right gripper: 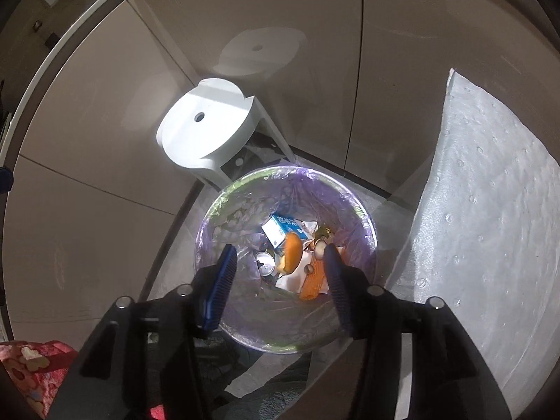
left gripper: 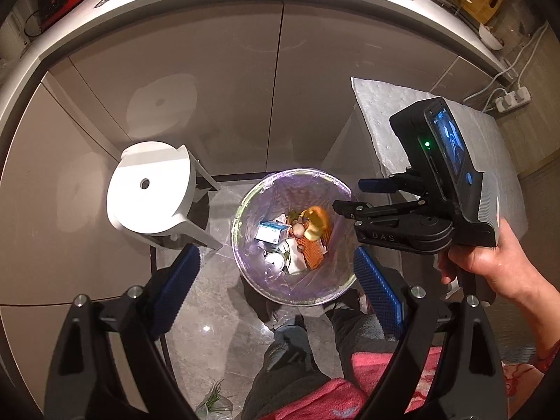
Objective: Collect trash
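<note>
Lined trash bin (right gripper: 285,341) beside a white stool (right gripper: 206,129) — both grippers above it.
Right gripper (right gripper: 278,280) and left gripper (left gripper: 276,283) gape, released; orange peel (right gripper: 292,252) blurred over the bin's litter — partly hidden.

On the black body of your right gripper (left gripper: 379,197), seen from the left wrist camera, you can read the raised letters "DAS". The blue-and-white carton (right gripper: 284,230) in the trash bin (right gripper: 210,227) carries print, but it is too small and blurred for you to read.
</note>
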The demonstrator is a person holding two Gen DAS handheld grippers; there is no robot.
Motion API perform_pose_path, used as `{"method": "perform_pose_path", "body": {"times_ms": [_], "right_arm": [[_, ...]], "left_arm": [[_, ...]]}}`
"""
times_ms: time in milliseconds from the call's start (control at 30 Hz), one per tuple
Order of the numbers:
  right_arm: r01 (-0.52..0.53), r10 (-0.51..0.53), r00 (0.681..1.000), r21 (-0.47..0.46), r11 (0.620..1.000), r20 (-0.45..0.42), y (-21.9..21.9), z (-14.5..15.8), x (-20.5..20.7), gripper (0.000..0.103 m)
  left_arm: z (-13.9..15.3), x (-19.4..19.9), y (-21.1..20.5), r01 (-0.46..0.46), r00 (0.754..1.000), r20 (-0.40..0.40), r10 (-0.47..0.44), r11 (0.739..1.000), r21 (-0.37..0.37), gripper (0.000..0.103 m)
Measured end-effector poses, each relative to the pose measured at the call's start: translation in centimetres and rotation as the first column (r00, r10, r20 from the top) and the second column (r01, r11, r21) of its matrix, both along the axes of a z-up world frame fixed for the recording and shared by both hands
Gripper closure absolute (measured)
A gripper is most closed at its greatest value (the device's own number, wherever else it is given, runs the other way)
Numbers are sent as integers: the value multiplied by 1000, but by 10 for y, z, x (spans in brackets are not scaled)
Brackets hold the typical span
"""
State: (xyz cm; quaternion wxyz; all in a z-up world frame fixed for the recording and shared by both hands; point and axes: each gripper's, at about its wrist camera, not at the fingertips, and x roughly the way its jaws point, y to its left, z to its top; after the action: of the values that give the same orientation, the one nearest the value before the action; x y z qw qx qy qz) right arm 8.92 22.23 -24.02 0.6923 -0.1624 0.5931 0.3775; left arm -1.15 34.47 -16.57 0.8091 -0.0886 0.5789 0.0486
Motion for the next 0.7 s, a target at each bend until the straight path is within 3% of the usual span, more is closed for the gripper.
{"method": "perform_pose_path", "body": {"times_ms": [200, 333, 467, 700], "right_arm": [[123, -123, 992, 38, 992, -5, -23, 17, 9, 38], [221, -224, 973, 65, 973, 51, -51, 48, 6, 28], [346, -356, 925, 92, 934, 135, -99, 92, -3, 12], [511, -527, 811, 133, 849, 252, -181, 167, -27, 6]], "left_arm": [[3, 4, -2, 45, 999, 18, -45, 999, -4, 18], [11, 10, -12, 77, 997, 29, -76, 997, -6, 18], [28, 20, -38, 143, 988, 57, -146, 988, 51, 18], [80, 32, -93, 228, 961, 148, -233, 972, 47, 13]]}}
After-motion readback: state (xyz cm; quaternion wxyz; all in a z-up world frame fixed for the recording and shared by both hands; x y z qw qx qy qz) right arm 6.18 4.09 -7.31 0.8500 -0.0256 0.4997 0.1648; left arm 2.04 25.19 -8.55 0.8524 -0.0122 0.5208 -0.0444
